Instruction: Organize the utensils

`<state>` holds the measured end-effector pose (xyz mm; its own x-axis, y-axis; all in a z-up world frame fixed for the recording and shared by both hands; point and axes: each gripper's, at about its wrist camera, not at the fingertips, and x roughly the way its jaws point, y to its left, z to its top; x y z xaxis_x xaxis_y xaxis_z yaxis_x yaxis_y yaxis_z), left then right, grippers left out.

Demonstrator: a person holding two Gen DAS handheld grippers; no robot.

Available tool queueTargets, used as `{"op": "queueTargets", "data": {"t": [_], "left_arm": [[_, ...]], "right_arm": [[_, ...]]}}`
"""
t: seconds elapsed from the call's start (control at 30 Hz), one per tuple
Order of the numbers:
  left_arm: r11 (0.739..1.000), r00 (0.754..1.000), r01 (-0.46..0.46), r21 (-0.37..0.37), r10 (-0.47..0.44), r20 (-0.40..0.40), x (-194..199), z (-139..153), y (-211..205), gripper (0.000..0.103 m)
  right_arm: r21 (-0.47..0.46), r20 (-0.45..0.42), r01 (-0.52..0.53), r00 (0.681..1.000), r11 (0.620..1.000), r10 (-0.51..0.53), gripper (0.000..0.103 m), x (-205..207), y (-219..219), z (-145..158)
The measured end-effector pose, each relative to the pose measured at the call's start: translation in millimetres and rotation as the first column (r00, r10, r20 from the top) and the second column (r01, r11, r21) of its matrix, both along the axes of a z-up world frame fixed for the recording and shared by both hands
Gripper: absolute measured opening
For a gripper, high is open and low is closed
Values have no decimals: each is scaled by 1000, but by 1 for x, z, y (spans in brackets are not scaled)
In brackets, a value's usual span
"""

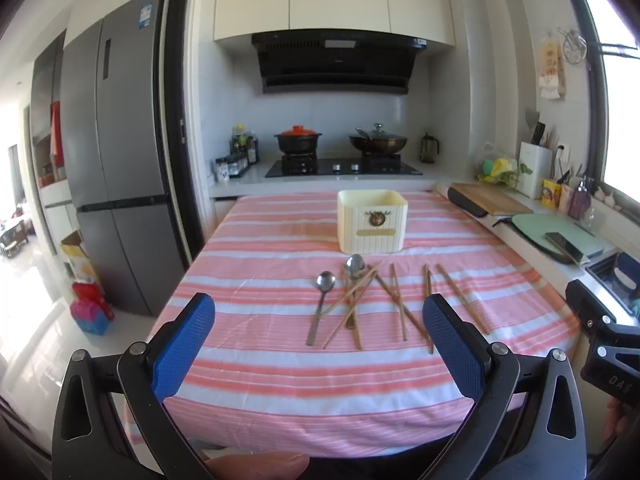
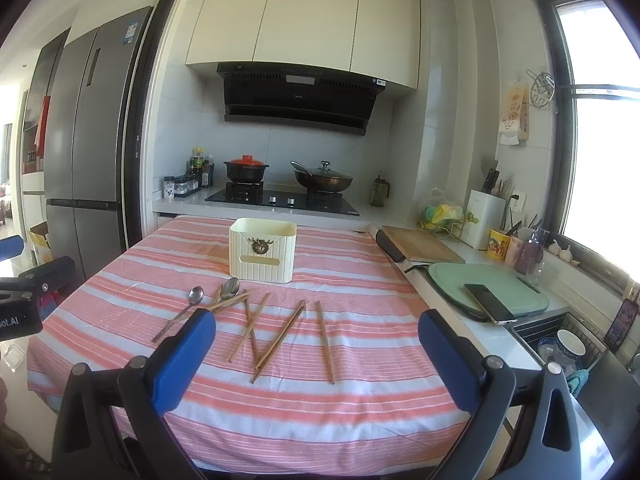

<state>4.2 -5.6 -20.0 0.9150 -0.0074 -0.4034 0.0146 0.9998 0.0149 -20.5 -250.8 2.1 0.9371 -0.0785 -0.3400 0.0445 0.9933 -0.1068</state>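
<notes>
Both tongs stand wide apart, nothing between the blue pads. Left tongs [image 1: 319, 344] and right tongs [image 2: 317, 354] hang over the near edge of the bench [image 1: 260, 384], which carries a pink-and-white striped cloth.

Open cloth lies between the pads and the utensils; the near strip is bare. Bench's right edge runs close beside a counter with a wooden cutting board [image 2: 424, 244] and a green board [image 2: 492, 286] carrying a phone [image 2: 489, 304].

Ahead of the left tongs: two metal spoons [image 1: 325, 282], bowls pointing away, handles running back toward the tongs. Wooden chopsticks [image 1: 398, 300] are scattered and crossing, long axes mostly running away from the tongs, some slanted. Beyond them, upright, the cream utensil holder [image 1: 372, 220], open top, well apart from the pads.

Right view alone shows the sink [image 2: 568, 344] with a bowl, right of the tongs. Left view alone shows a finger [image 1: 256, 466] below the tongs.
</notes>
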Motion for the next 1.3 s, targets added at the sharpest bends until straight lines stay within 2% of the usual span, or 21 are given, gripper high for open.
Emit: {"op": "queueTargets", "data": {"t": [1.3], "left_arm": [[1000,1000,7,6,-7,-19,4,1,-3,103]], "right_arm": [[14,-10,-3,1000,1000,4,103,4,-3,-2]]}}
